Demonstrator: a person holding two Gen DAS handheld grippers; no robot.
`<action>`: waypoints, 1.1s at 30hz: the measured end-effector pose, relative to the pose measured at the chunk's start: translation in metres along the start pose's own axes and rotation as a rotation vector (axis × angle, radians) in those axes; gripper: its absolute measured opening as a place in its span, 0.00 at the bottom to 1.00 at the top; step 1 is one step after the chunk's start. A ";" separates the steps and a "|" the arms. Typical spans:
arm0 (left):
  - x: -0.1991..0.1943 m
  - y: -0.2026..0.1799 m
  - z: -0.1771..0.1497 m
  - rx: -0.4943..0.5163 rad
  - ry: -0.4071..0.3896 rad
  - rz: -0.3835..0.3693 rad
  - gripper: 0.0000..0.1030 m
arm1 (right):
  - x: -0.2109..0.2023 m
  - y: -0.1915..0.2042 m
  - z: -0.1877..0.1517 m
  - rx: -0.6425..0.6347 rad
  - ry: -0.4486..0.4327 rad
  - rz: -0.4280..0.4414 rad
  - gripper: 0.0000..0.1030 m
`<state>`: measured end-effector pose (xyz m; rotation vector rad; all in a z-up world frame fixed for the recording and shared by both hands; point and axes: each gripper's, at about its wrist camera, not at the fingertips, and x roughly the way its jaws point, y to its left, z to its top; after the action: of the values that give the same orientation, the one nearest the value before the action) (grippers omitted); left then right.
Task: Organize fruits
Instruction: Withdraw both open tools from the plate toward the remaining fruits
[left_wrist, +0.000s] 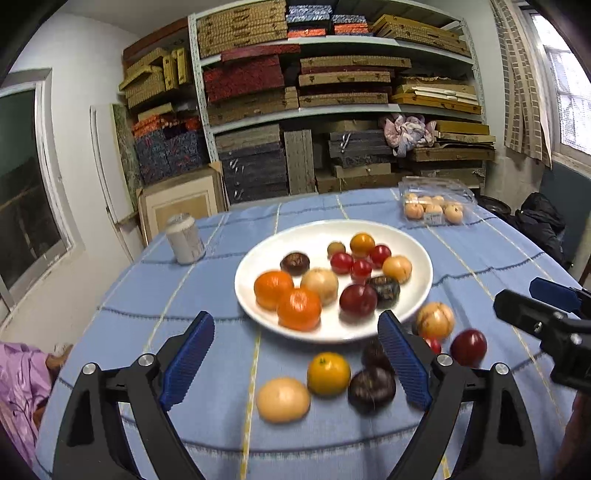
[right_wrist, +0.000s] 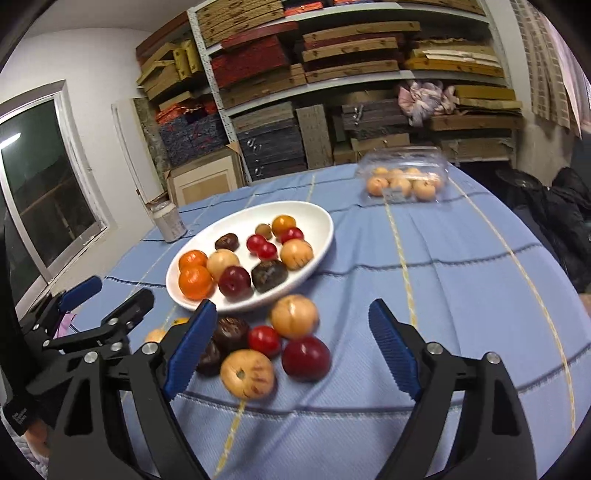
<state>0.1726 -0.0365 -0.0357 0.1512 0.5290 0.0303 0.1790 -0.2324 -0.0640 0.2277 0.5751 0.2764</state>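
A white plate (left_wrist: 258, 314) on the blue tablecloth holds several fruits: oranges, red plums, cherry tomatoes, tan and dark ones. It also shows in the right wrist view (right_wrist: 321, 225). Loose fruits lie in front of it: a yellow-orange one (left_wrist: 328, 373), a tan one (left_wrist: 282, 399), a dark one (left_wrist: 371, 389), a red plum (left_wrist: 468, 347). My left gripper (left_wrist: 297, 360) is open and empty above these. My right gripper (right_wrist: 293, 349) is open and empty over a red plum (right_wrist: 306, 358), a tan fruit (right_wrist: 248, 373) and a cherry tomato (right_wrist: 264, 340).
A clear plastic box of small tan fruits (left_wrist: 434, 206) stands at the far right of the table; it also shows in the right wrist view (right_wrist: 404, 181). A grey jar (left_wrist: 184, 238) stands at the far left. Shelves of stacked boxes (left_wrist: 332, 103) fill the back wall.
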 end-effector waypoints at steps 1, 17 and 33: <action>-0.001 0.002 -0.004 -0.007 0.009 -0.002 0.88 | -0.001 -0.002 -0.003 0.008 0.002 -0.003 0.81; -0.017 0.033 -0.040 -0.092 0.078 0.060 0.94 | -0.016 0.003 -0.038 -0.040 0.045 -0.013 0.90; -0.011 0.104 -0.058 -0.348 0.230 0.040 0.94 | -0.004 0.019 -0.048 -0.138 0.132 0.014 0.88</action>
<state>0.1351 0.0737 -0.0637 -0.1843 0.7409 0.1794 0.1447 -0.2099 -0.0959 0.0800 0.6825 0.3449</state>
